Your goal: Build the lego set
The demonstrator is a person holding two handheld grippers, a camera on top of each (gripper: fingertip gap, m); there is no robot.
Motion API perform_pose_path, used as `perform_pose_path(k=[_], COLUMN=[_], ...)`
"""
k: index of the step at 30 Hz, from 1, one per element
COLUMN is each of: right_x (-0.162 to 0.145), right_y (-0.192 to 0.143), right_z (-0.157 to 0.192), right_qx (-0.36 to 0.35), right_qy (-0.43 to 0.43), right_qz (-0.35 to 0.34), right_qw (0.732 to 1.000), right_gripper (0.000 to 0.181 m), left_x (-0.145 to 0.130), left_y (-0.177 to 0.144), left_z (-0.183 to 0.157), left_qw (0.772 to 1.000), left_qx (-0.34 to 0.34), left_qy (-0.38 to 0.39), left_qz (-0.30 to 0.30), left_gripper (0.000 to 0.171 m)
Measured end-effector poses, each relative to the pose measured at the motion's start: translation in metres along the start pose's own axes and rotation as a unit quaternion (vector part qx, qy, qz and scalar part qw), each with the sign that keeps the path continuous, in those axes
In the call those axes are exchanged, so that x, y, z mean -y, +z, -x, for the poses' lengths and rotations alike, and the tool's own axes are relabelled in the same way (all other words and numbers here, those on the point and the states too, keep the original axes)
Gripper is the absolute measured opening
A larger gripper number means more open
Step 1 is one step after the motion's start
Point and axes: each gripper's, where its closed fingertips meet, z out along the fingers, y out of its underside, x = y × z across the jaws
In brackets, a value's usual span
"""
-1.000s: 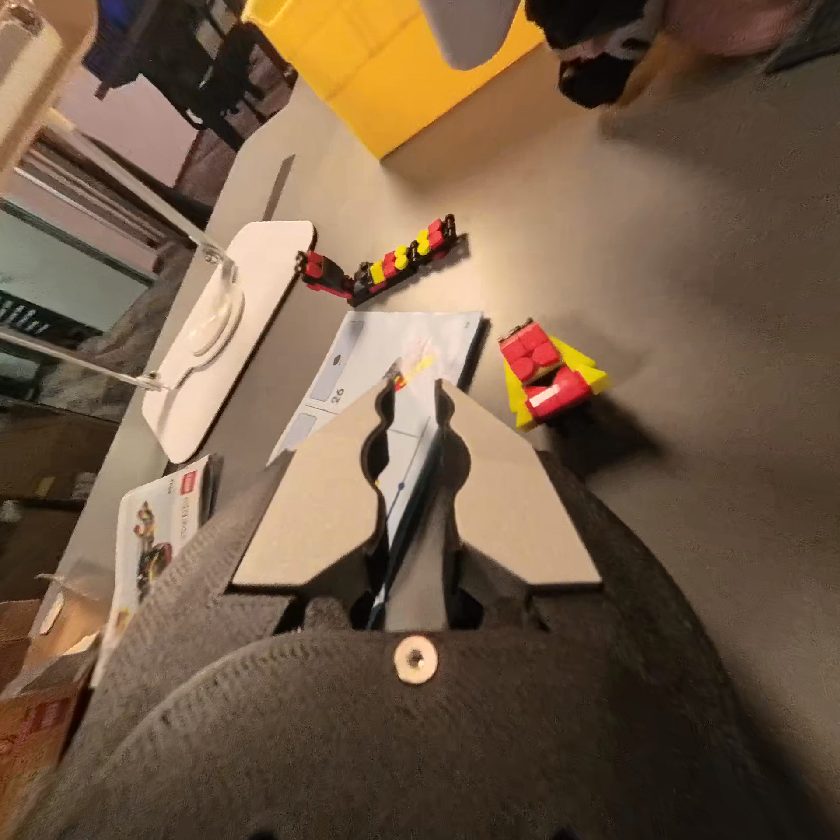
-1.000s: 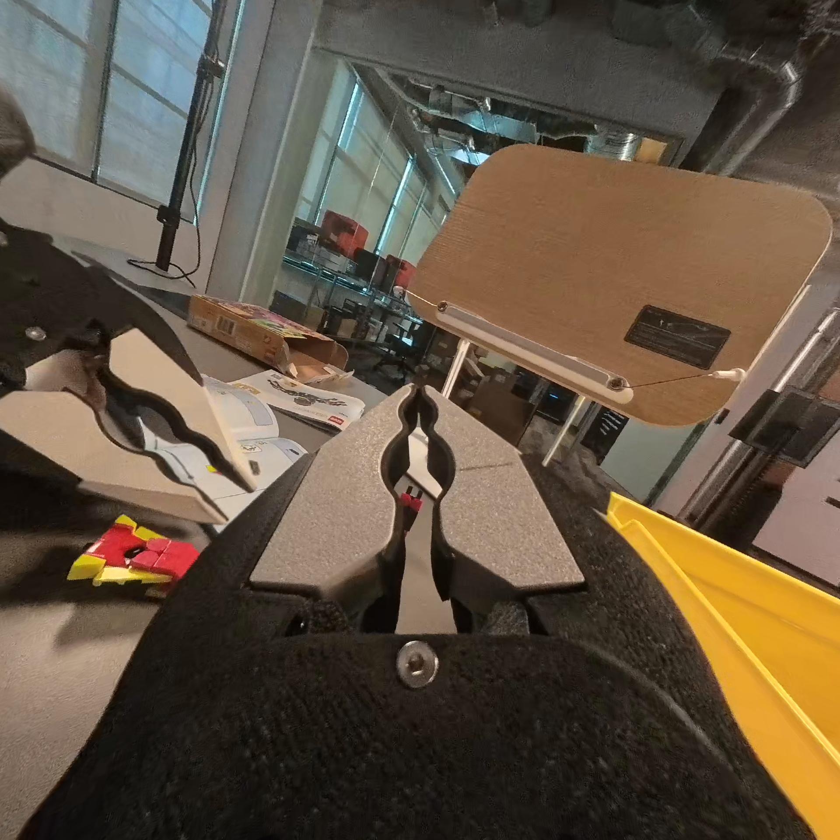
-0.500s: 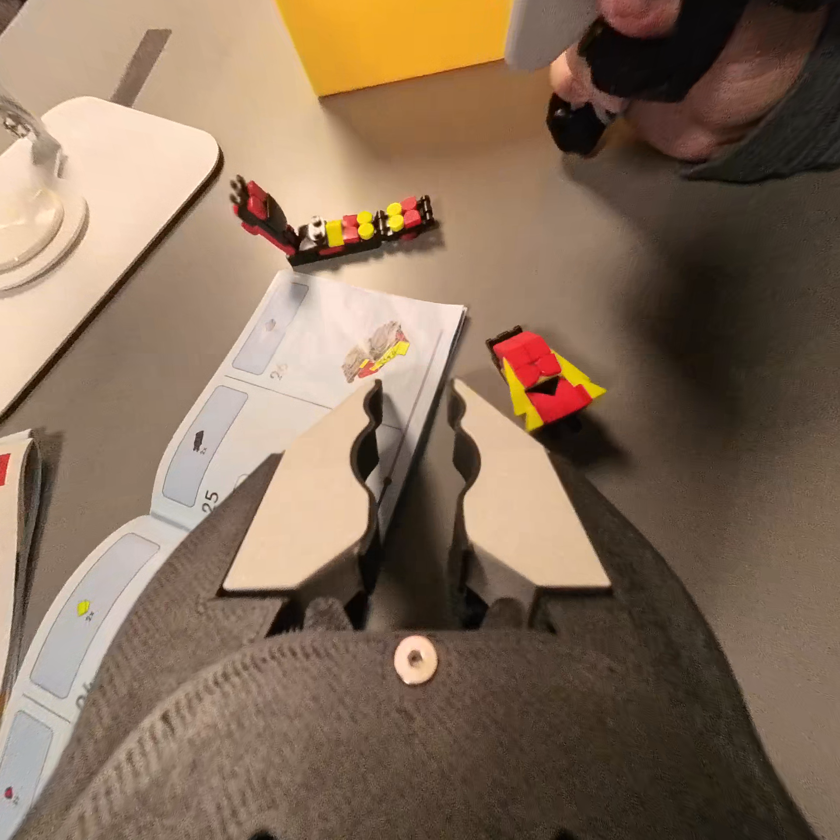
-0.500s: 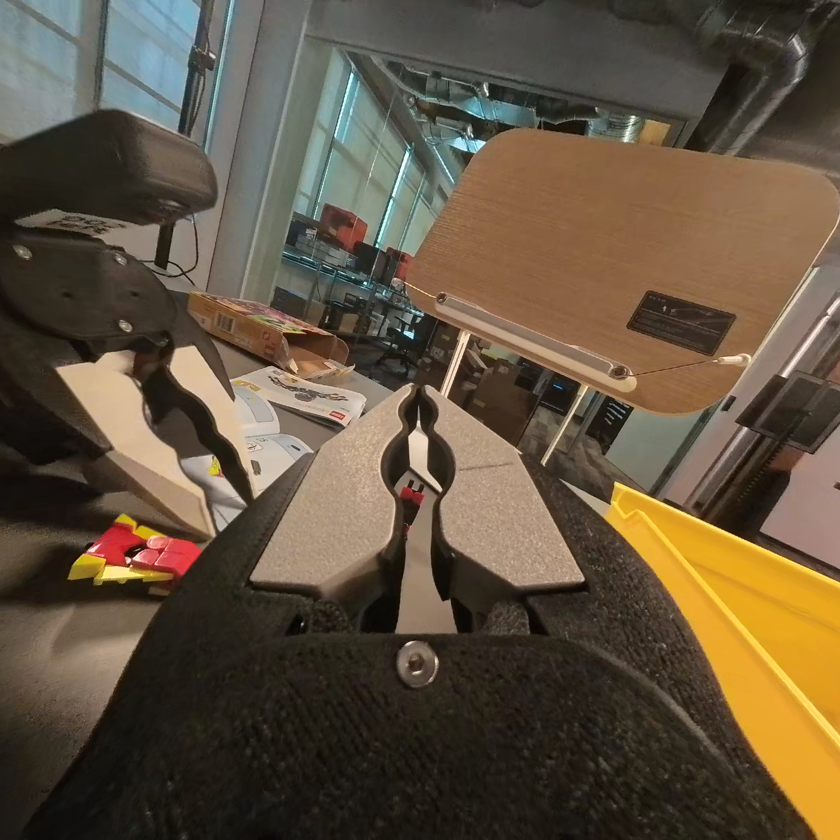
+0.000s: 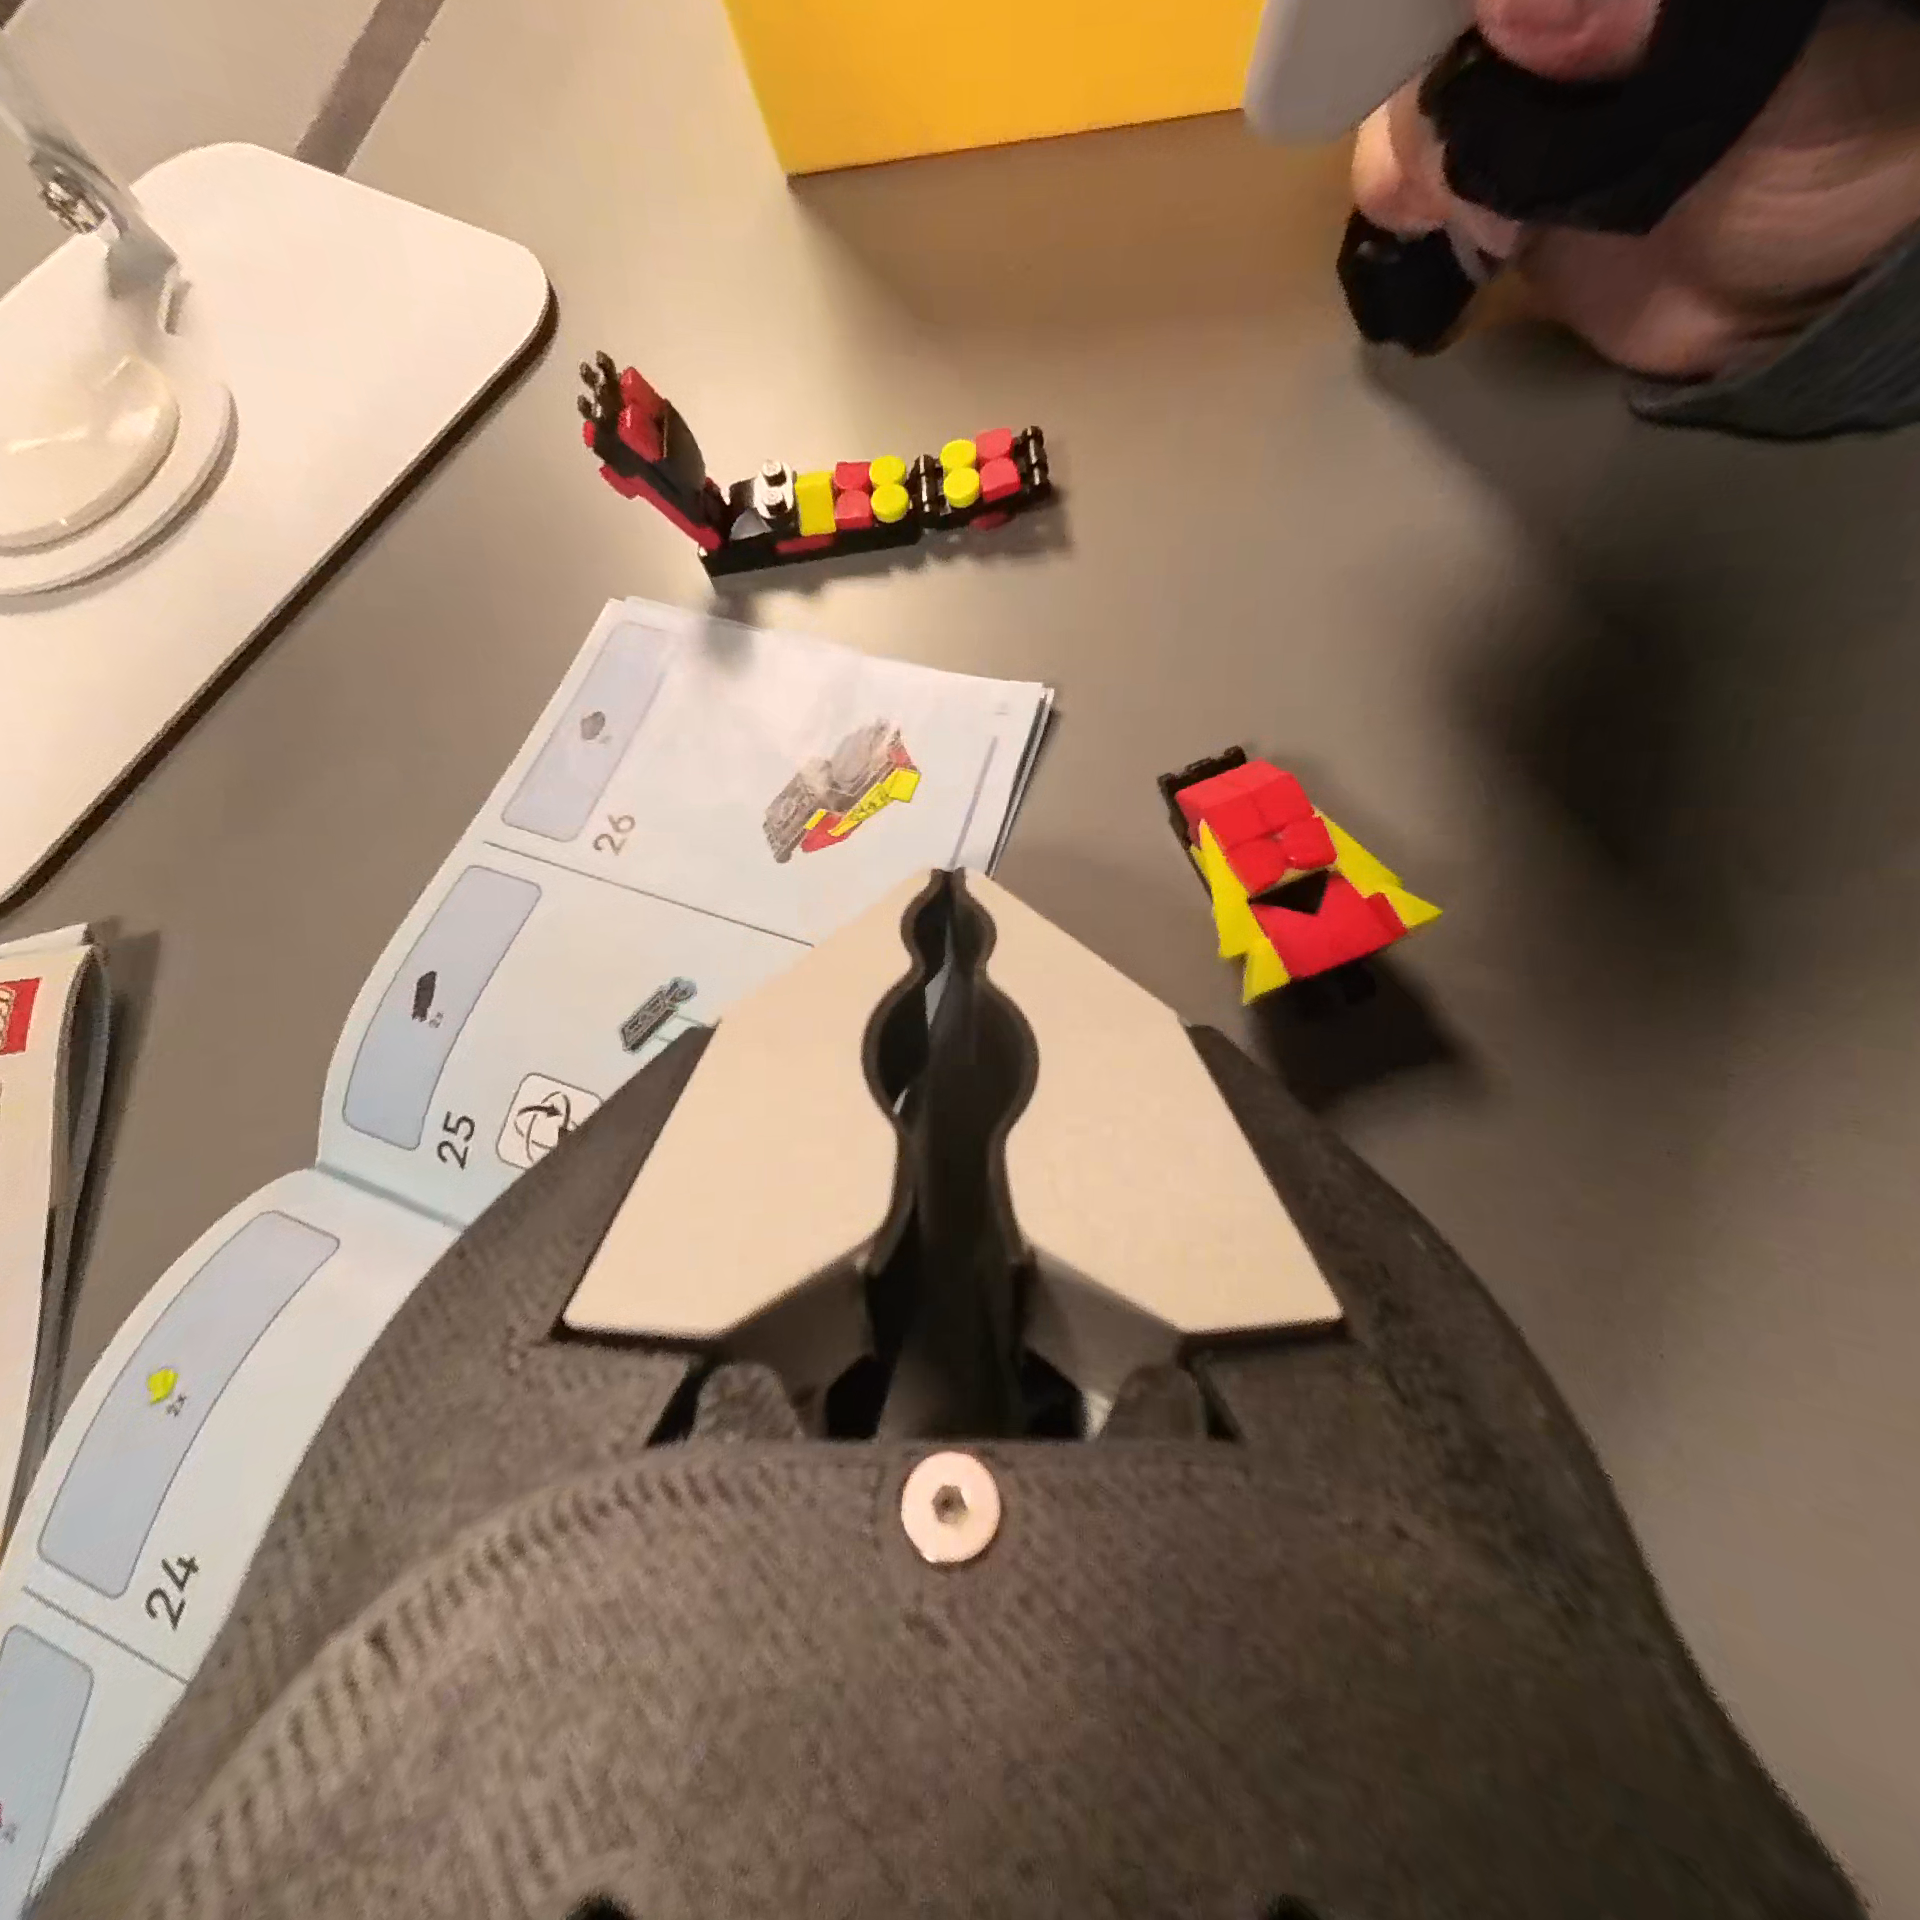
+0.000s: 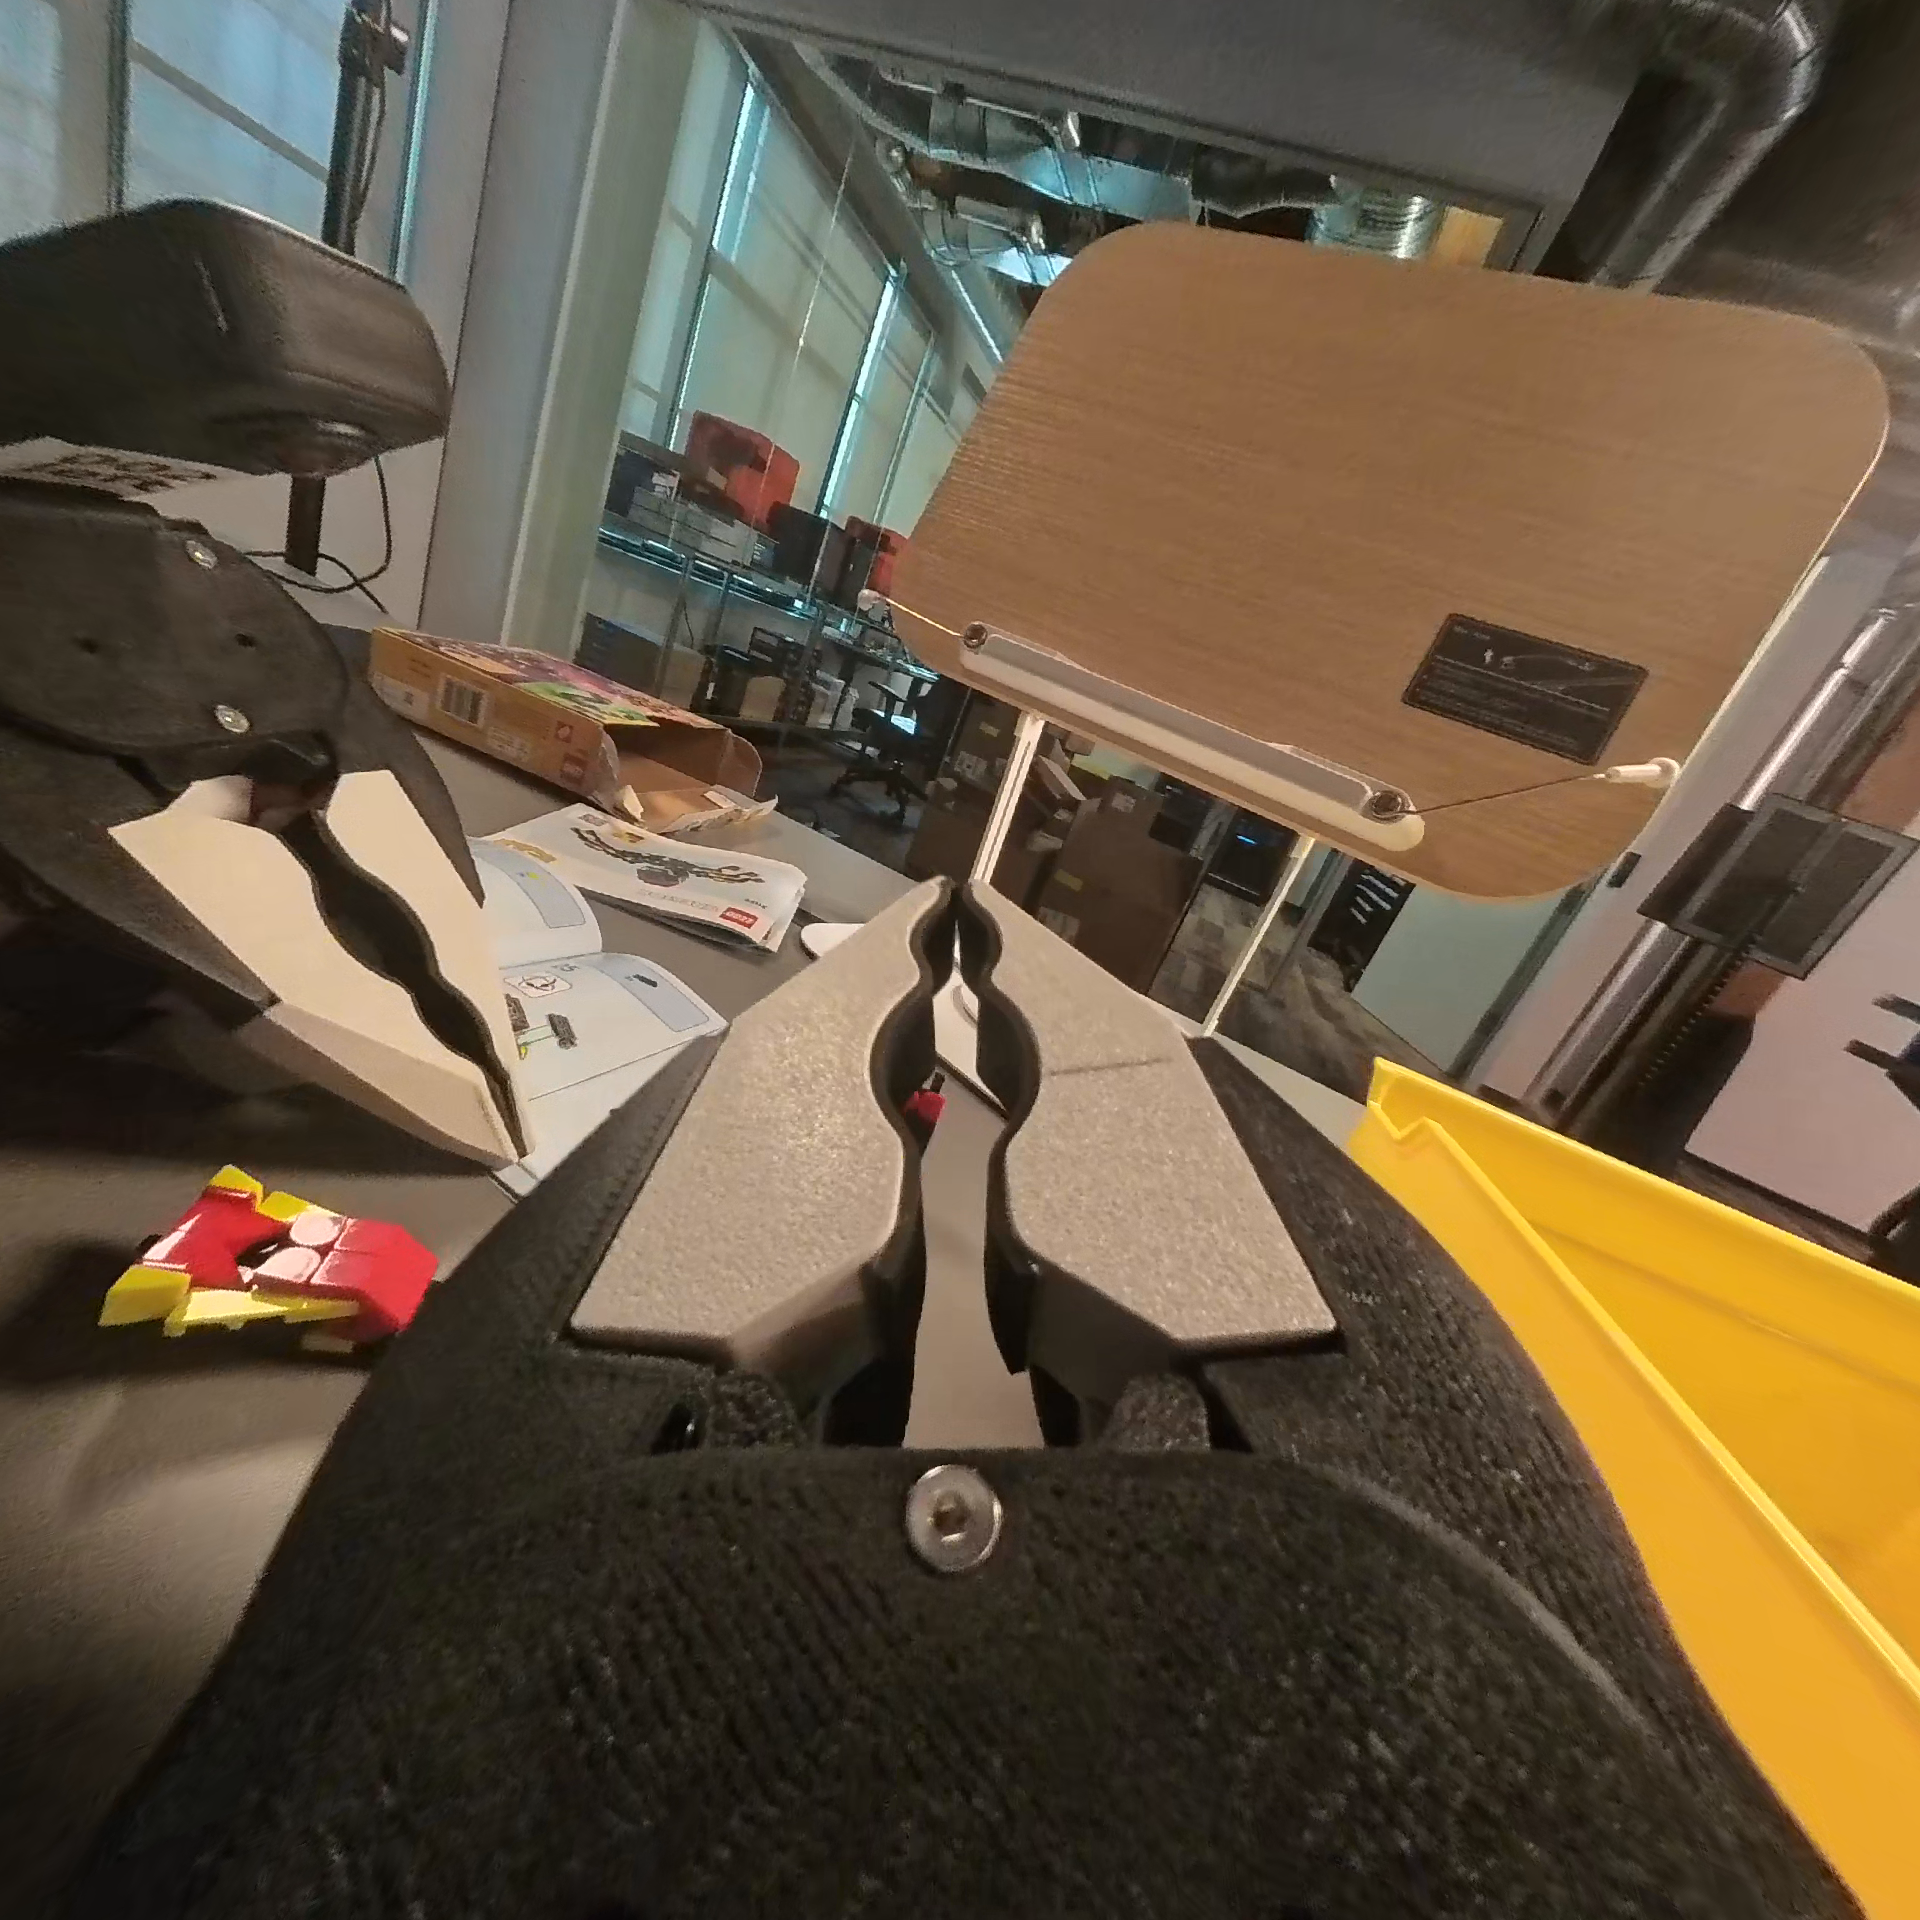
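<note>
My left gripper (image 5: 951,883) is shut, its tips at the right edge of the open instruction booklet (image 5: 675,831) on the grey table (image 5: 1351,582). In the right wrist view this gripper (image 6: 509,1127) points down, tips close to the table beside the booklet (image 6: 603,997). A small red and yellow lego build (image 5: 1299,883) stands just right of it and also shows in the right wrist view (image 6: 281,1273). A long black, red and yellow lego build (image 5: 852,488) lies beyond the booklet. My right gripper (image 6: 954,894) is shut, with nothing seen between its tips.
A yellow bin (image 5: 987,73) stands at the far side and shows on the right (image 6: 1662,1403). A white stand base (image 5: 260,364) carries a wooden board (image 6: 1403,582). A second booklet (image 6: 655,868) and an open cardboard box (image 6: 520,717) lie beyond. A hand (image 5: 1714,260) is at the upper right. About 15 cm separates my left fingertips from my right.
My left gripper levelled out from a tilt, opened wider, then shut at the booklet's right edge. My right gripper stayed shut and barely moved.
</note>
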Motion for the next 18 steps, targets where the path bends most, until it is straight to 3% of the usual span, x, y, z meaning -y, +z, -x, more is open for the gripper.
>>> perform_pose_path(k=[10,13,18], right_x=[-0.004,-0.004,-0.004], right_y=[0.000,0.000,0.000], right_z=[-0.002,-0.002,0.001], right_qx=[-0.012,-0.010,-0.006], right_qy=[-0.016,-0.015,-0.019], right_qz=[0.014,0.014,0.014], right_qw=[1.000,1.000,1.000], right_gripper=[0.000,0.000,0.000], left_x=[0.015,0.013,0.008], left_y=[-0.014,-0.010,-0.005], left_z=[0.011,0.006,0.004], left_qw=[0.997,0.998,0.996], left_qx=[0.022,0.037,0.060], left_qy=[-0.026,0.016,0.054], left_qz=[-0.068,-0.053,-0.029], left_gripper=[0.000,0.031,0.040])
